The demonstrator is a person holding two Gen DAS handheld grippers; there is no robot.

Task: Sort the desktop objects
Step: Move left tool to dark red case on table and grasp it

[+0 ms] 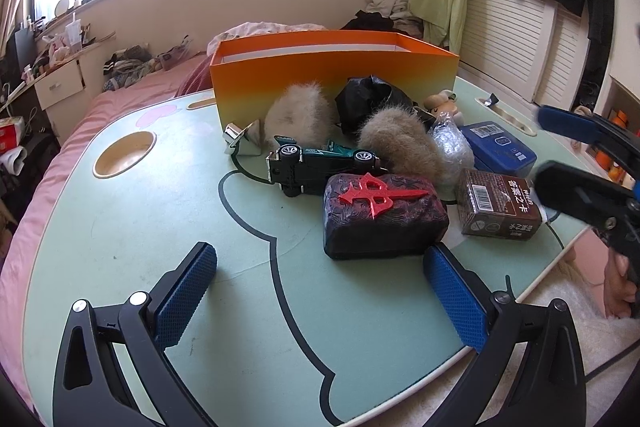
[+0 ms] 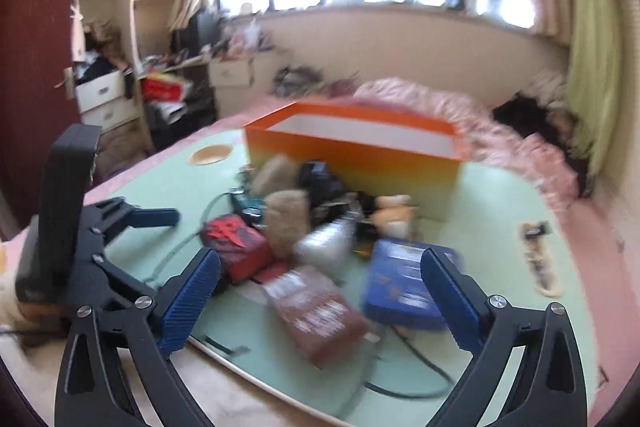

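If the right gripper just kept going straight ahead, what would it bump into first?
Most likely the brown packet, which lies between the open right gripper's fingers on the green table. The picture is blurred, so depth is uncertain.

The left gripper [image 1: 320,291] hangs wide open over the green table [image 1: 120,227], nothing between its pads. Ahead lie a dark box [image 1: 384,219], a toy car [image 1: 316,163] and two fur puffs [image 1: 300,115], before an orange box [image 1: 332,71]. The right gripper [image 1: 560,155] reaches in, blurred, beside a brown pack [image 1: 500,203].
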